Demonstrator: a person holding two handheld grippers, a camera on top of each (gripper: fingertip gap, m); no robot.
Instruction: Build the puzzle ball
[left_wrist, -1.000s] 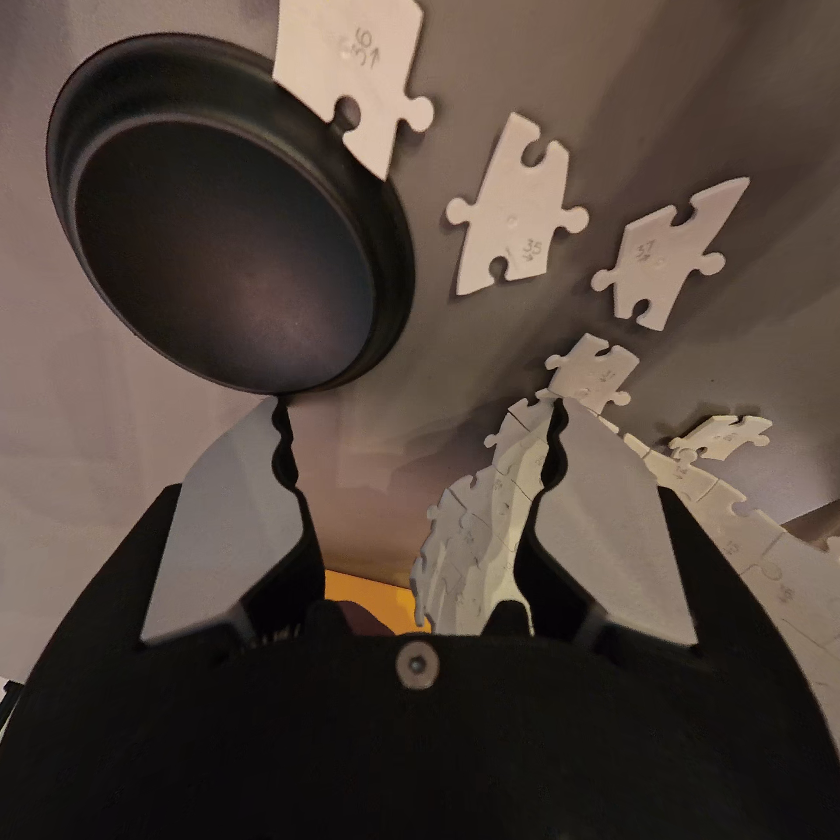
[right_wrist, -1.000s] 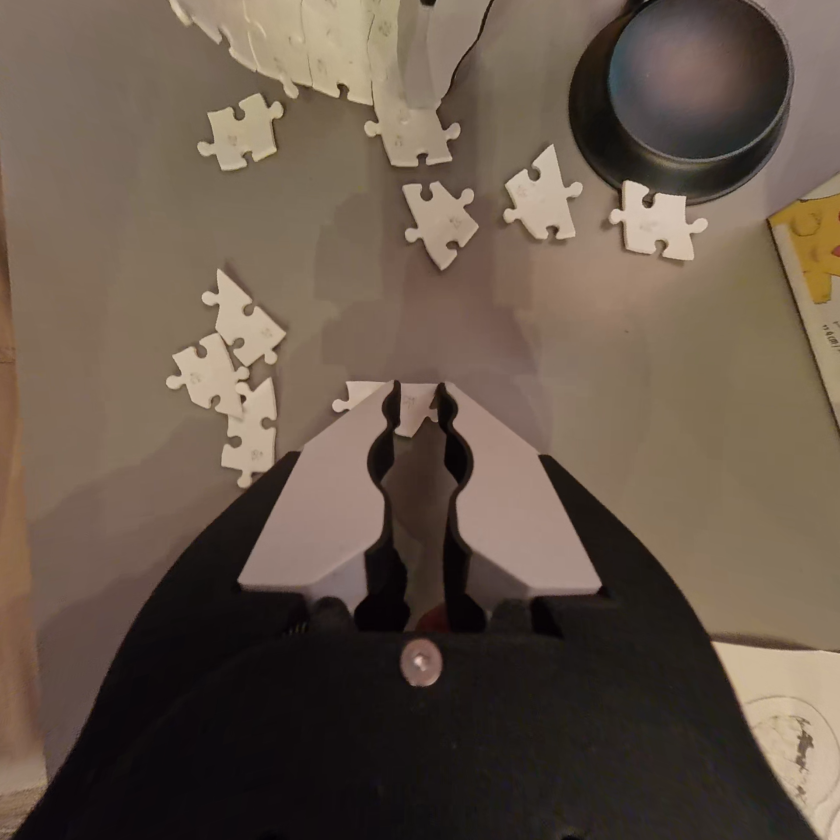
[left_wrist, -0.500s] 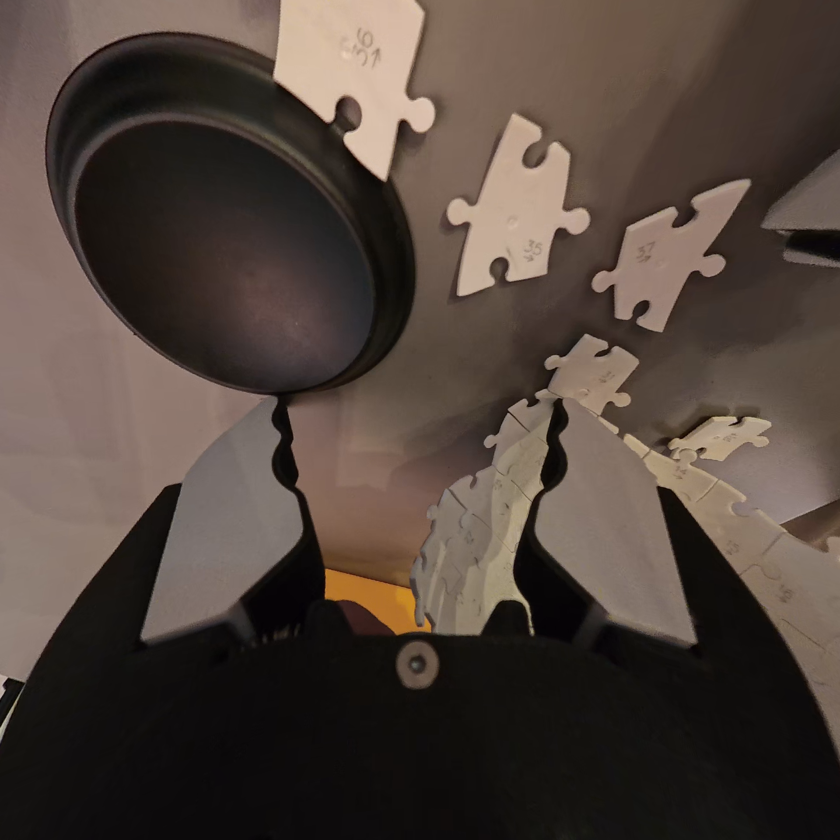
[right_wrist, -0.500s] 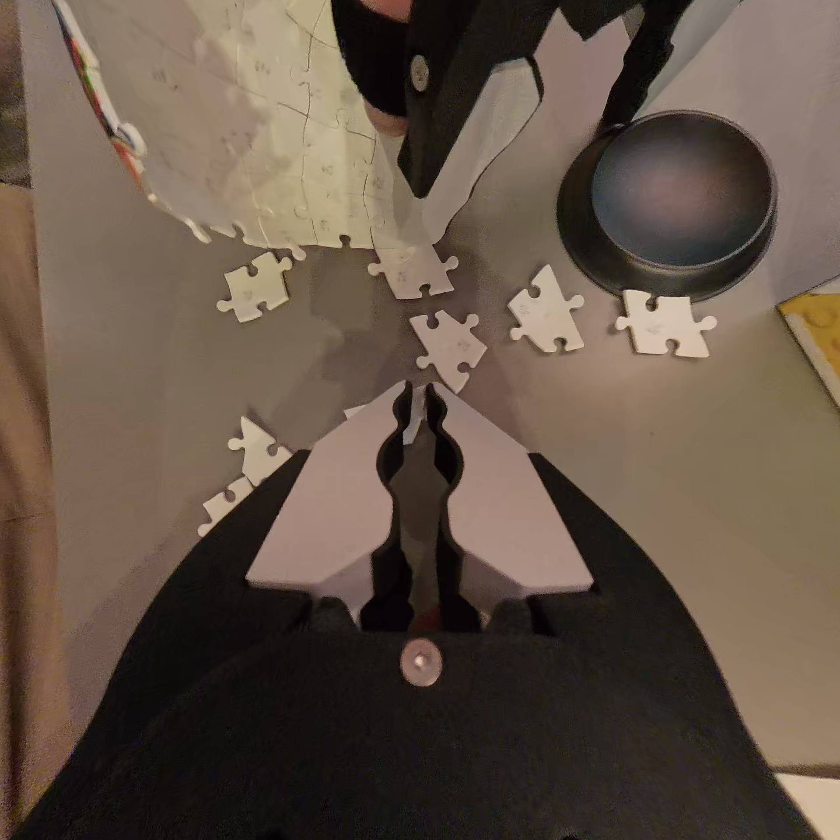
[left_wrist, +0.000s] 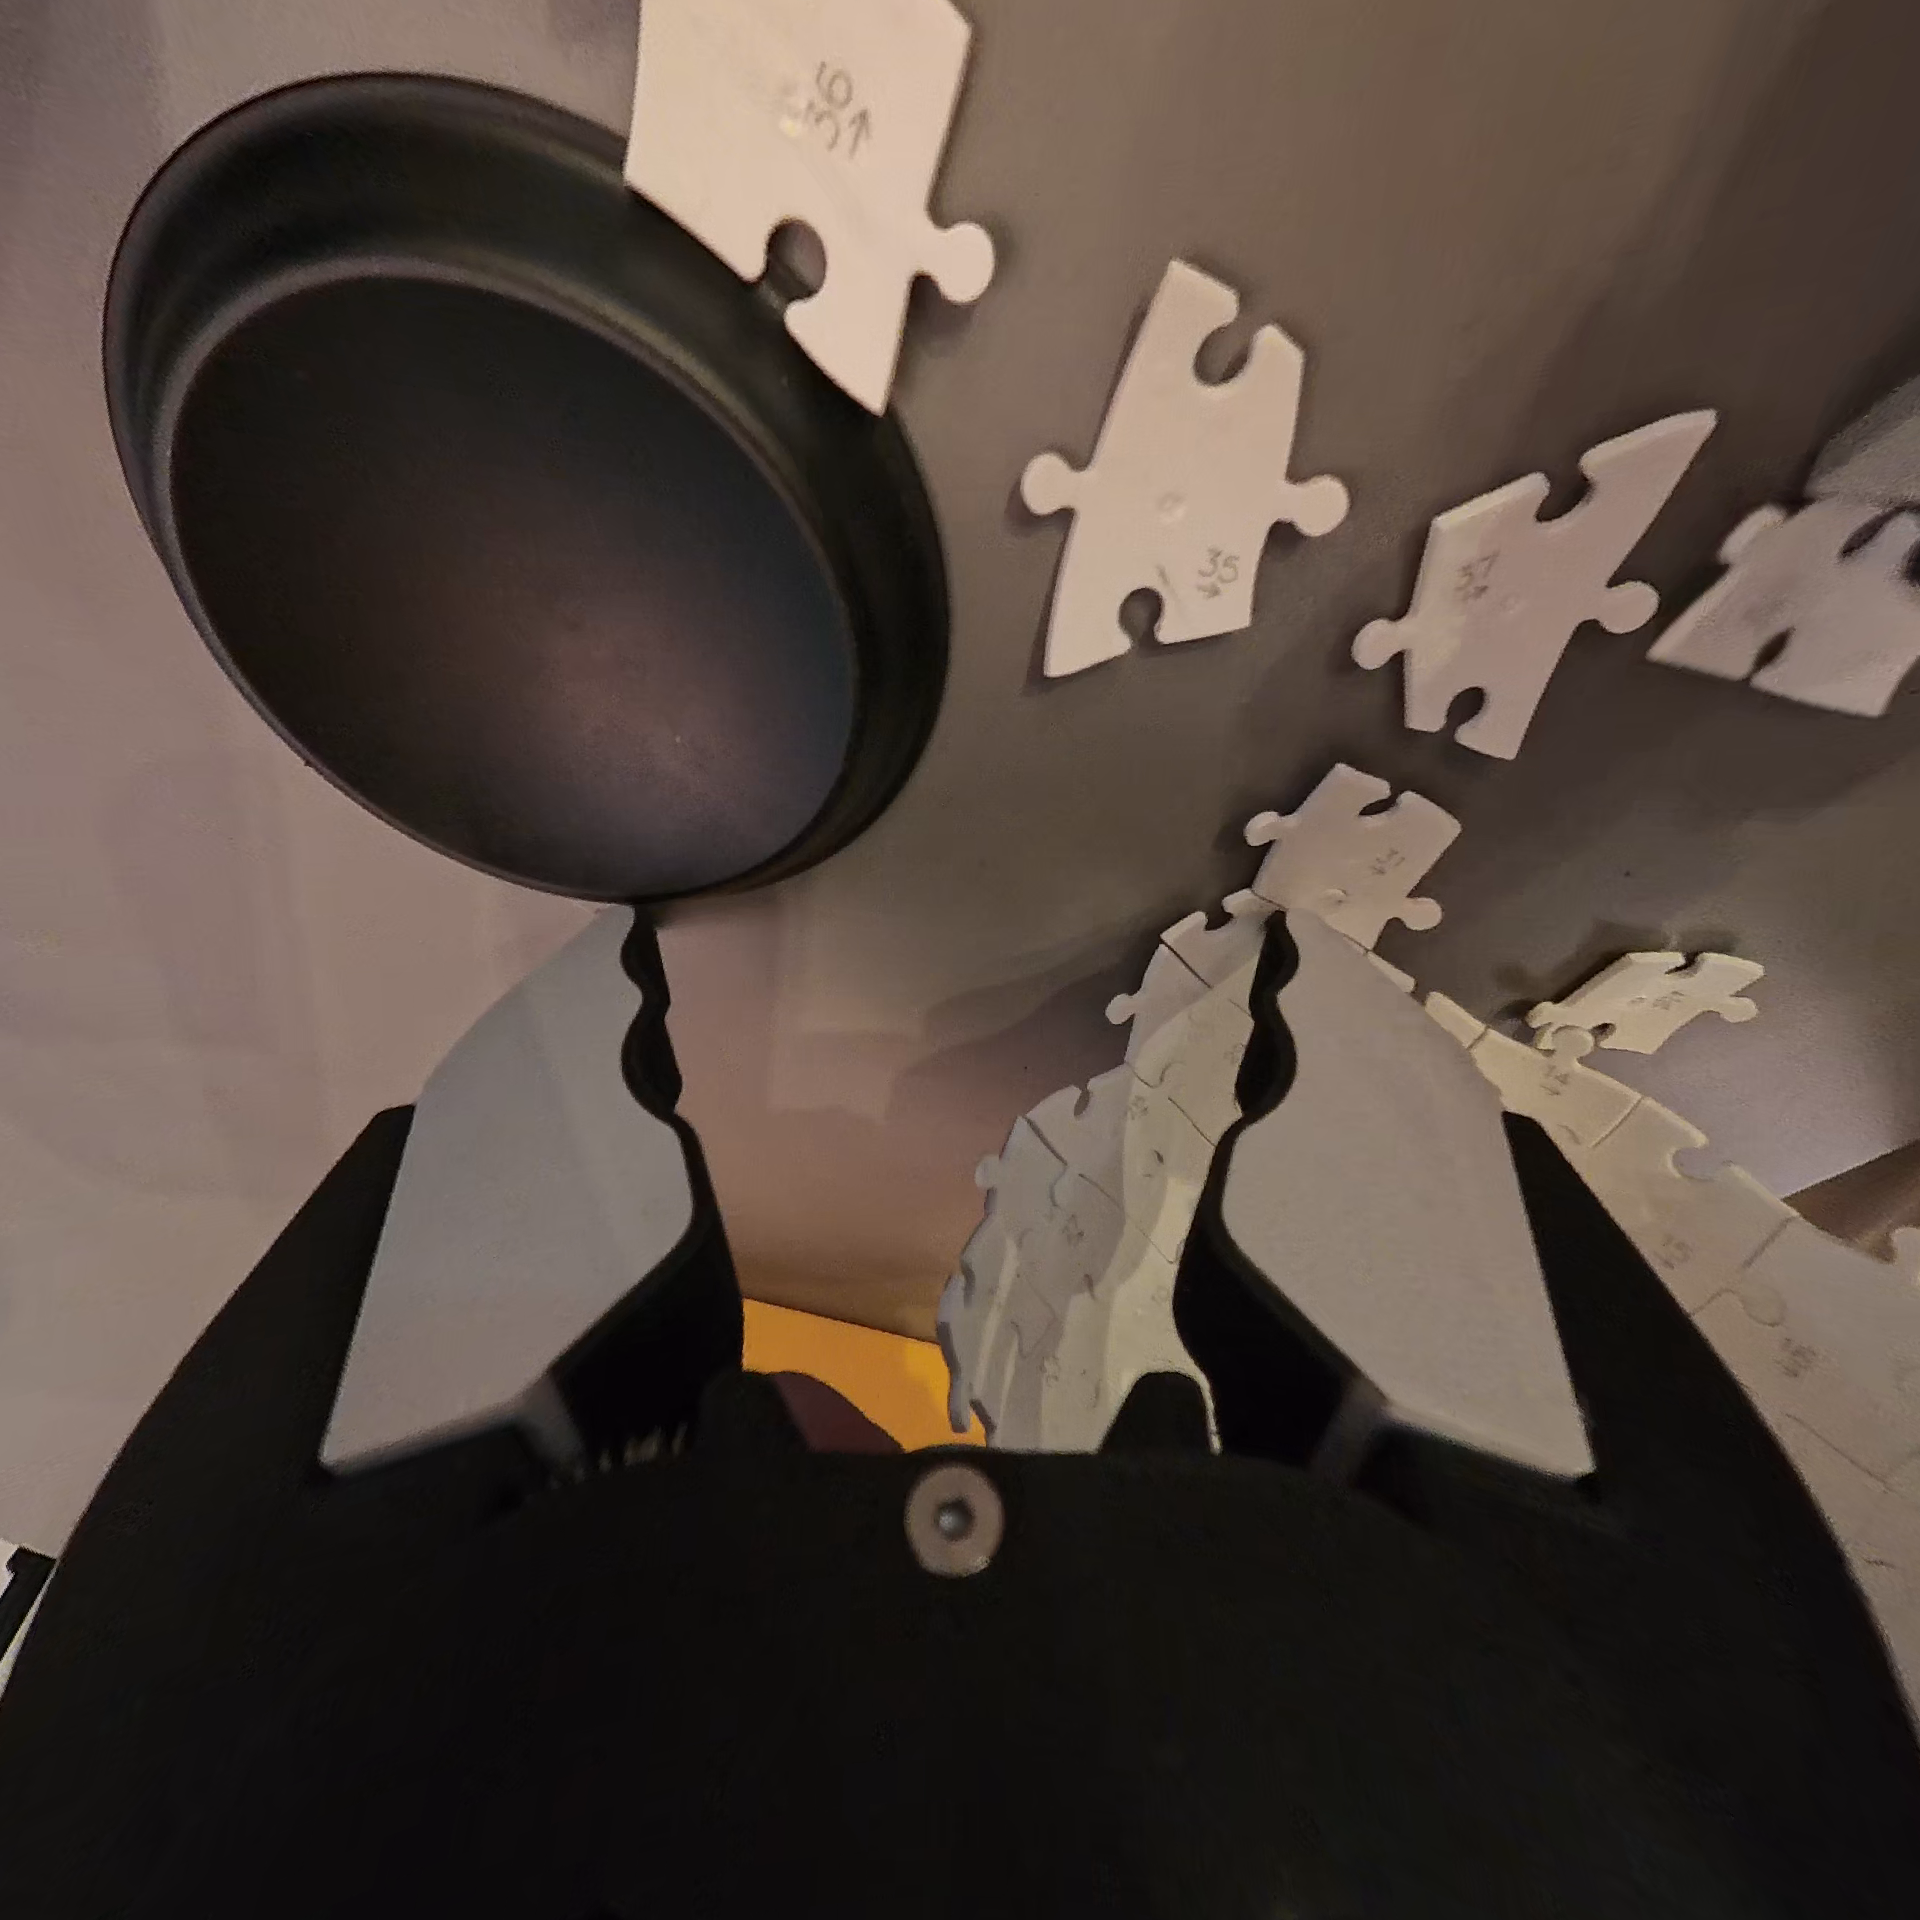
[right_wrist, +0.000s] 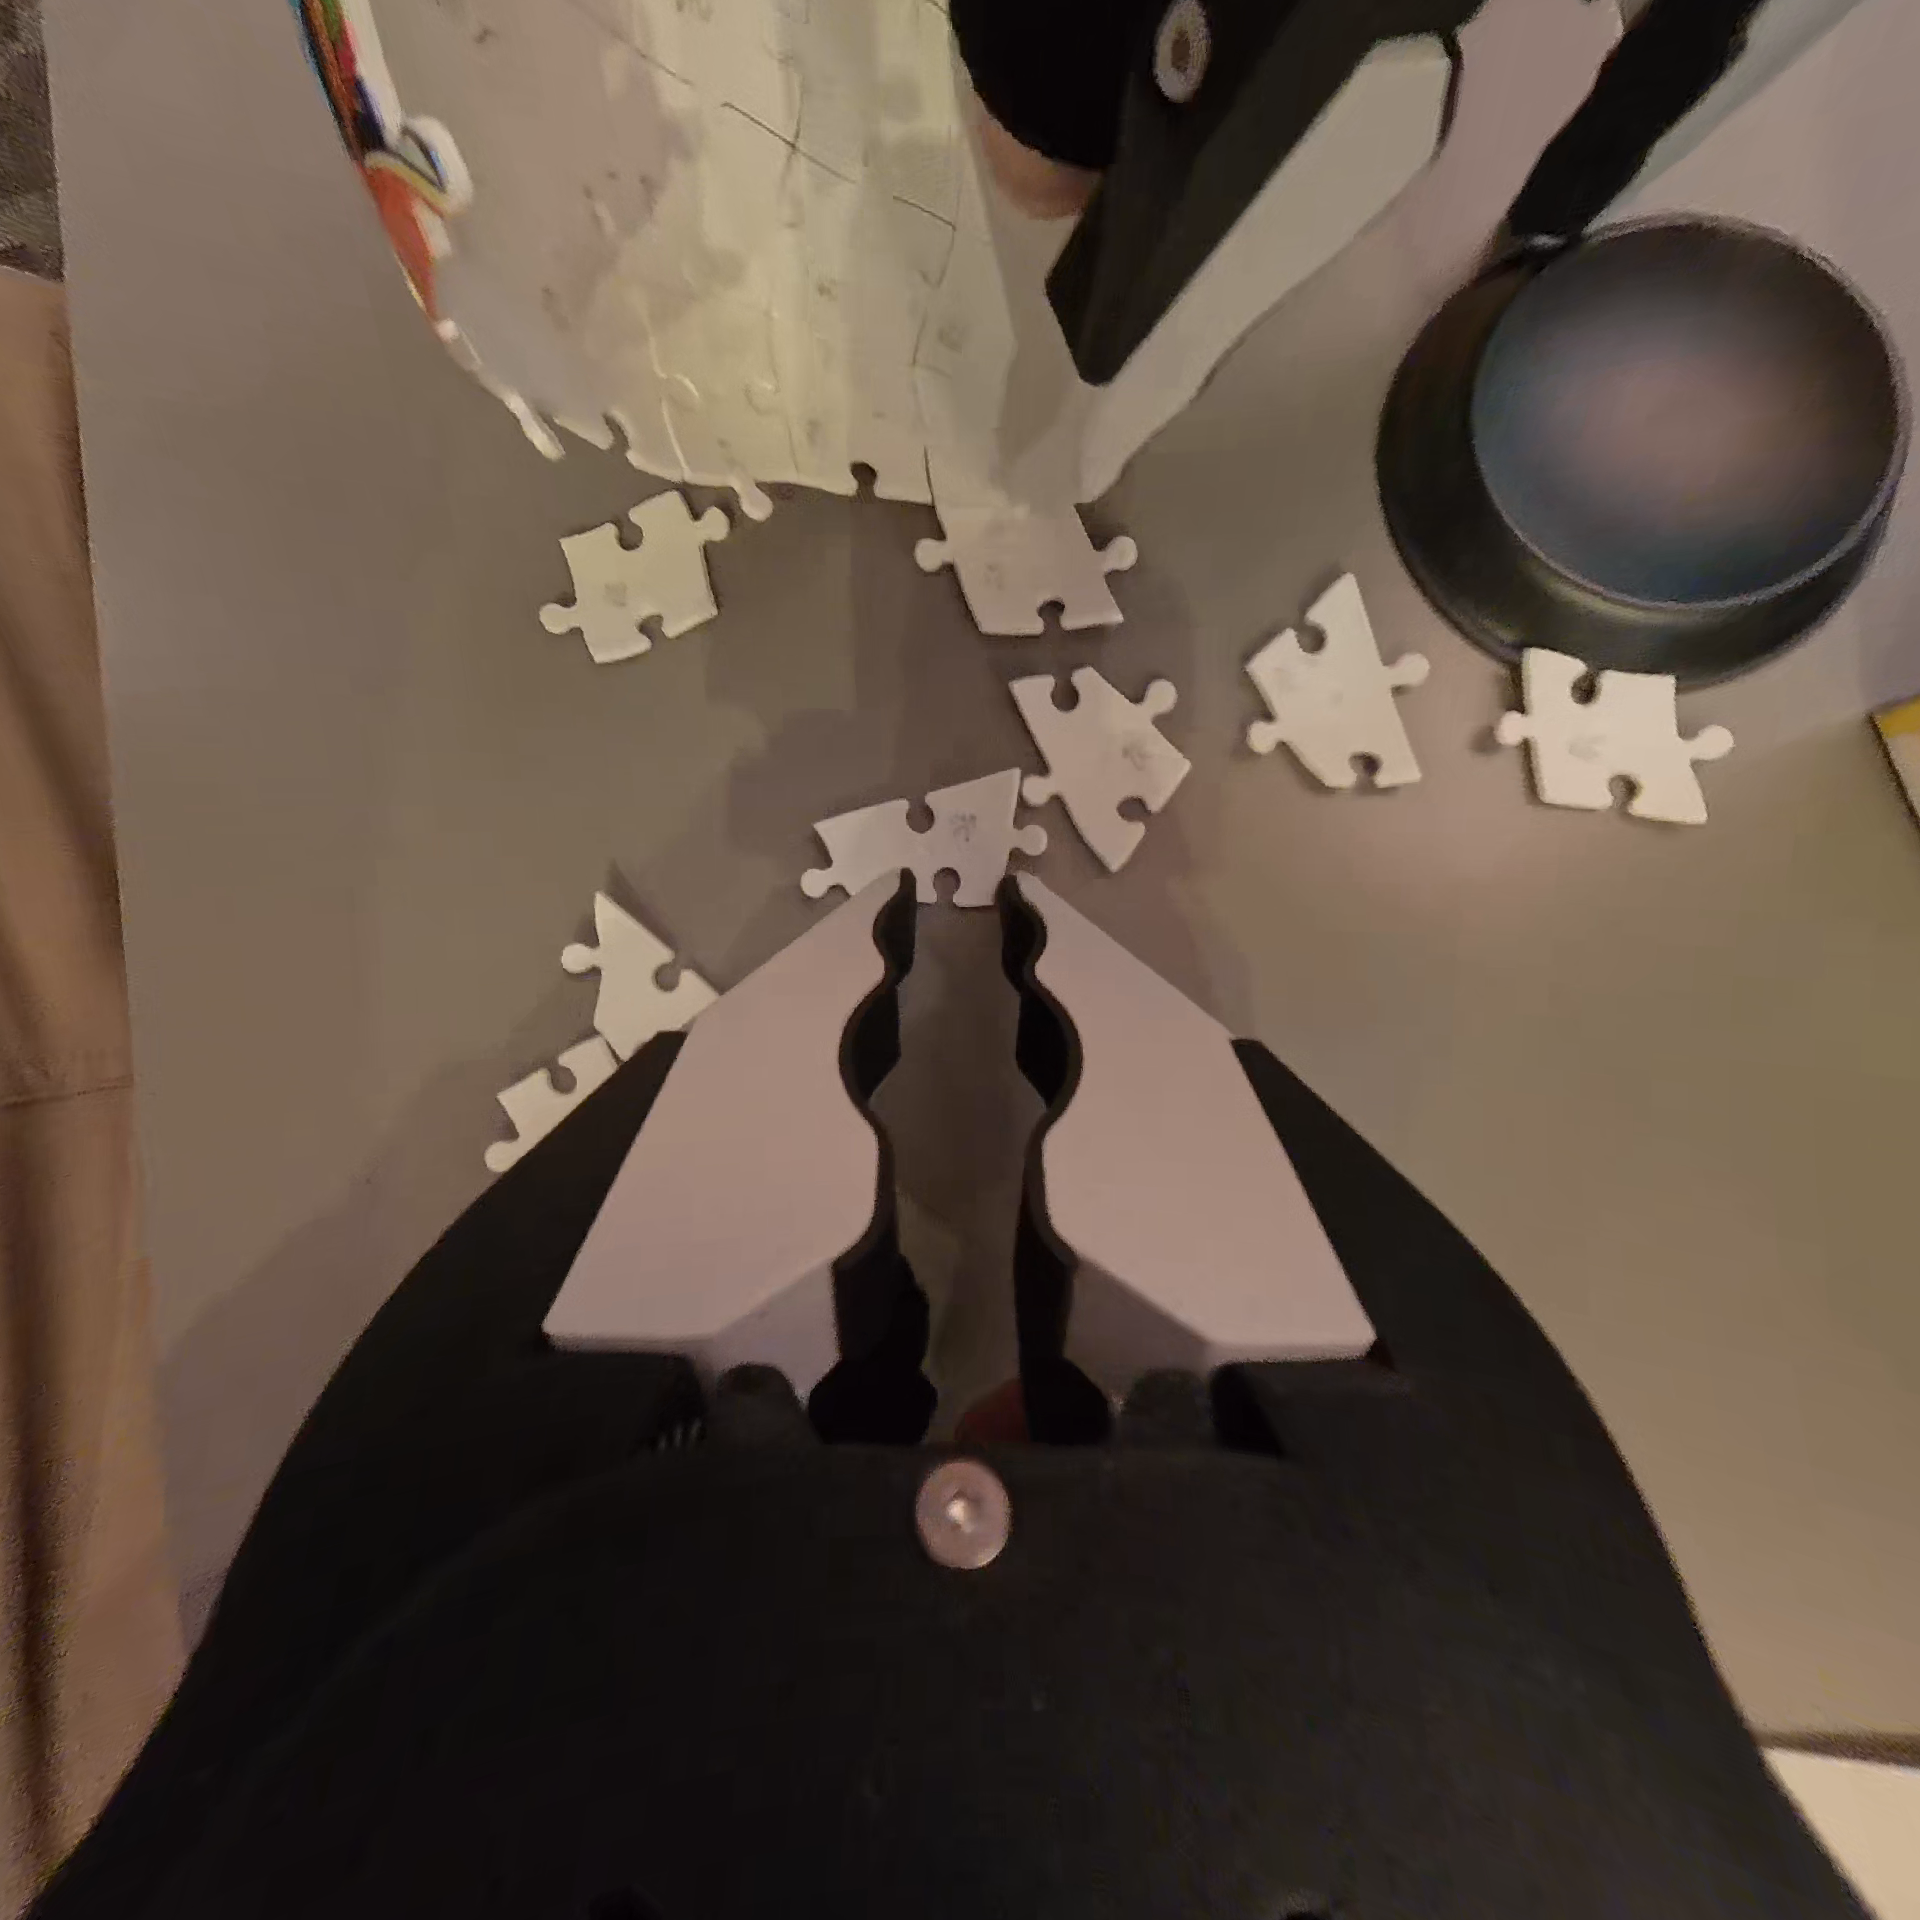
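The partly built puzzle ball (right_wrist: 748, 260) is a curved white shell with a coloured outer face, standing on edge on the grey table. My left gripper (left_wrist: 954, 930) is wide open; its right finger lies against the shell's inside (left_wrist: 1060, 1226). It also shows in the right wrist view (right_wrist: 1320, 301). My right gripper (right_wrist: 956, 883) is slightly open, its tips just touching a loose white piece (right_wrist: 925, 842) that lies flat on the table. That piece shows blurred in the left wrist view (left_wrist: 1797, 623).
A black bowl stand (right_wrist: 1683, 416) sits at the right, with a piece (right_wrist: 1610, 743) leaning on its base. Several loose pieces lie around, e.g. (right_wrist: 1335, 696), (right_wrist: 1107, 769), (right_wrist: 639, 577), (right_wrist: 634, 971). A yellow booklet (right_wrist: 1901, 758) is at the right edge.
My right gripper carried a piece forward toward the shell, pinching it edge-on, then widened; the piece now lies flat at its tips. The left gripper has not moved.
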